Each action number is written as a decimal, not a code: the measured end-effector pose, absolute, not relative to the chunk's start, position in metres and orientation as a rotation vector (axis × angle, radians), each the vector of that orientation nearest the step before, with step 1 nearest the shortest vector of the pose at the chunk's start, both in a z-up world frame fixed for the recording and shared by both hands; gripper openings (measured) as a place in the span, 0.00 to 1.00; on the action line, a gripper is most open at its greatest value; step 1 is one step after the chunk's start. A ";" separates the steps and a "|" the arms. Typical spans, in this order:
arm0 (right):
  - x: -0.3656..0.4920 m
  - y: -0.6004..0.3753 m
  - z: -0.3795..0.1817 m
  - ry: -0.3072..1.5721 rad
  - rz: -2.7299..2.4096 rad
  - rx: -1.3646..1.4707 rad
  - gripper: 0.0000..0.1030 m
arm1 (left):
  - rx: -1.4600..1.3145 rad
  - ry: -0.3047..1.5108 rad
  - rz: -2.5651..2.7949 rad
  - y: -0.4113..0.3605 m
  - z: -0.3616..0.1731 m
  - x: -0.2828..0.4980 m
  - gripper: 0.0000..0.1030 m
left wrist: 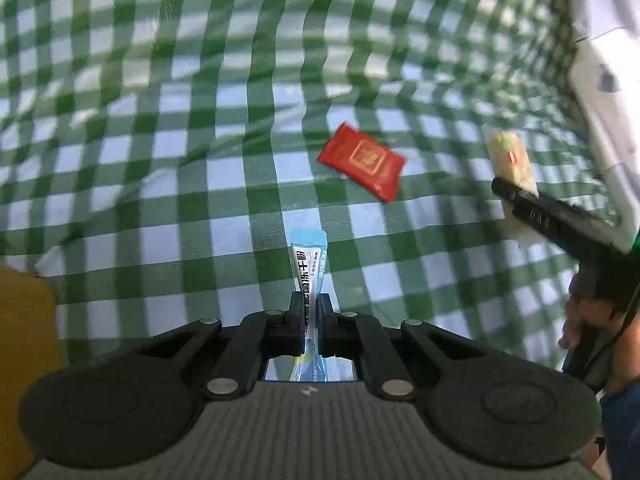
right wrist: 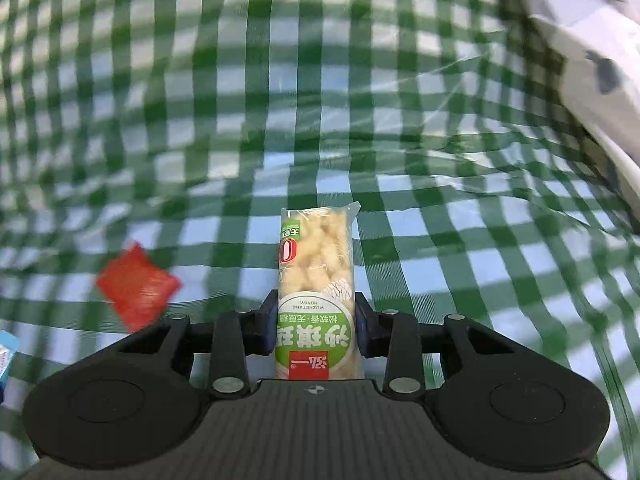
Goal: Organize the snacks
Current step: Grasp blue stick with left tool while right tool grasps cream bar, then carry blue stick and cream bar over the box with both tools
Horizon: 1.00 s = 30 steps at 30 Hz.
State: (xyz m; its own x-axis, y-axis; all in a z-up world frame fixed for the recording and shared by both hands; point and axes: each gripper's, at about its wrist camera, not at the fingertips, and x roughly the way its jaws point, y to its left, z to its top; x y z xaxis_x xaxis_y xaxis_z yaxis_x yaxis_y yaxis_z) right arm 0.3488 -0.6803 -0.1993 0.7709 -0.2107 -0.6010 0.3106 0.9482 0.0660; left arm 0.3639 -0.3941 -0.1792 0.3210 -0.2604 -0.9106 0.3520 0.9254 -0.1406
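My left gripper point(left wrist: 309, 304) is shut on a thin light-blue snack stick packet point(left wrist: 307, 264) that points forward above the cloth. My right gripper point(right wrist: 316, 308) is shut on a clear-and-green packet of pale puffed snack bar point(right wrist: 316, 272); the same bar point(left wrist: 510, 160) and the right gripper point(left wrist: 505, 190) show at the right of the left wrist view. A red snack packet point(left wrist: 362, 161) lies flat on the cloth between the two grippers; it shows blurred at the lower left of the right wrist view point(right wrist: 136, 286).
A green-and-white checked tablecloth point(left wrist: 200, 160) covers the surface. A white container point(left wrist: 604, 112) stands at the right edge, also in the right wrist view point(right wrist: 592, 80). A yellow object point(left wrist: 24, 340) sits at the lower left. The blue packet's tip point(right wrist: 6, 350) shows at the left edge.
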 end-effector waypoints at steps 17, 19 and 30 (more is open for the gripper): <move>0.111 -0.396 -0.123 0.654 0.022 0.288 0.37 | 0.096 1.111 -0.301 -0.180 -0.062 0.157 0.05; 0.097 -0.363 -0.116 0.664 0.074 0.269 0.37 | 0.083 1.107 -0.265 -0.152 -0.057 0.141 0.05; 0.070 -0.266 -0.066 0.618 0.182 0.122 0.37 | -0.016 0.991 -0.131 -0.033 -0.031 0.089 0.05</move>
State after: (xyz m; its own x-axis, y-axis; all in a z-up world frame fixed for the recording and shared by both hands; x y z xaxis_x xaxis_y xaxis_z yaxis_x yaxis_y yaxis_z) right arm 0.0701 -0.2661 -0.0656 0.7997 0.2054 -0.5642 -0.1327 0.9769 0.1675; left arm 0.0891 -0.0326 -0.0306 0.5404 -0.1174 -0.8331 0.1031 0.9920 -0.0730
